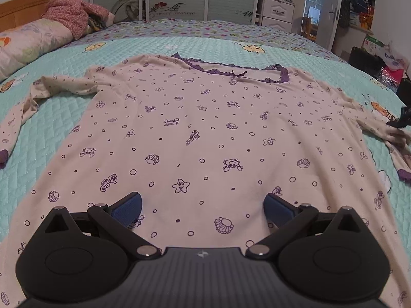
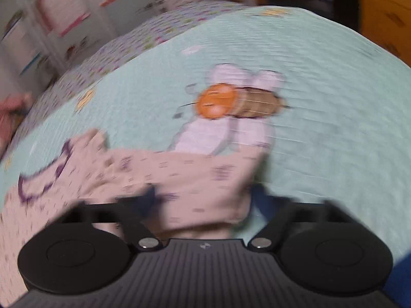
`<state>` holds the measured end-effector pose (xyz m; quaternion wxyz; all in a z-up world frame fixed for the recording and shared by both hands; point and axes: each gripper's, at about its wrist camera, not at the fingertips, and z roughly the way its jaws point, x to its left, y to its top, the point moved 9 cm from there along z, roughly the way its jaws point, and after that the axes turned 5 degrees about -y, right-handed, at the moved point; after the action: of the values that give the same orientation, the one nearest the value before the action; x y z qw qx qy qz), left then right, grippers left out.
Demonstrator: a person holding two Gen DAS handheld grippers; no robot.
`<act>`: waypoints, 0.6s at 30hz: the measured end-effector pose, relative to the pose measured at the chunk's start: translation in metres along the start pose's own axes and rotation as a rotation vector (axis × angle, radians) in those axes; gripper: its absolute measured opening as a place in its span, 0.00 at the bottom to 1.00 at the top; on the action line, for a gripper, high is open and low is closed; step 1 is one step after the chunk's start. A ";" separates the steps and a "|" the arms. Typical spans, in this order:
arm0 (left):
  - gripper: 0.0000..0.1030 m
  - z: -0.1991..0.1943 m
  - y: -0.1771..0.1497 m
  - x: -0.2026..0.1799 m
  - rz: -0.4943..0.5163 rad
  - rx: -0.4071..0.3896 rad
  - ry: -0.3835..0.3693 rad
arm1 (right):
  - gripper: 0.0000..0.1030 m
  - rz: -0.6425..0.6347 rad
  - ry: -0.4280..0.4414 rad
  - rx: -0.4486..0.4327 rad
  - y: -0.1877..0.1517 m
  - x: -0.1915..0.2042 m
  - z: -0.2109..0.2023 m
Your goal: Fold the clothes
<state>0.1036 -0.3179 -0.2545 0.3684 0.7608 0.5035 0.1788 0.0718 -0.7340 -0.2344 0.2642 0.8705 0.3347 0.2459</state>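
Pyjama top (image 1: 205, 133) lies flat, front up, on the bed (image 1: 64, 133). Left gripper (image 1: 203, 205) hovers wide, empty, over the hem; right gripper (image 2: 203, 200) is pinching the right sleeve (image 2: 205, 179). Step looks like the sleeve fold; next, carry it across the chest.

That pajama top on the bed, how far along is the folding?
Done: the pajama top lies spread flat, no fold yet. In hand: the right claw has its right sleeve between its fingers; the left claw hovers open. Left: both sleeves, then the body.
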 end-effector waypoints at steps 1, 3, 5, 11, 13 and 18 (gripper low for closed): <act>1.00 0.000 0.000 0.000 0.000 -0.002 0.000 | 0.21 -0.024 0.013 0.012 0.000 0.006 0.001; 1.00 0.000 0.000 0.000 -0.001 -0.009 -0.002 | 0.14 -0.106 0.000 -0.008 0.008 0.015 -0.005; 1.00 0.000 -0.001 0.000 0.001 -0.016 -0.001 | 0.13 -0.314 -0.114 -0.156 0.022 0.030 -0.025; 1.00 0.001 -0.001 0.000 0.004 -0.024 0.005 | 0.27 -1.052 -0.265 -0.424 -0.038 0.135 -0.039; 1.00 0.001 -0.001 0.001 0.003 -0.025 0.002 | 0.46 -1.117 -0.198 -0.363 -0.071 0.155 -0.031; 1.00 0.000 -0.001 0.002 -0.001 -0.033 -0.010 | 0.66 -0.734 0.008 -0.305 -0.086 0.131 -0.069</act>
<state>0.1037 -0.3163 -0.2560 0.3833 0.7553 0.4991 0.1831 0.0768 -0.5659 -0.2037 0.4594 0.6428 0.5842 0.1855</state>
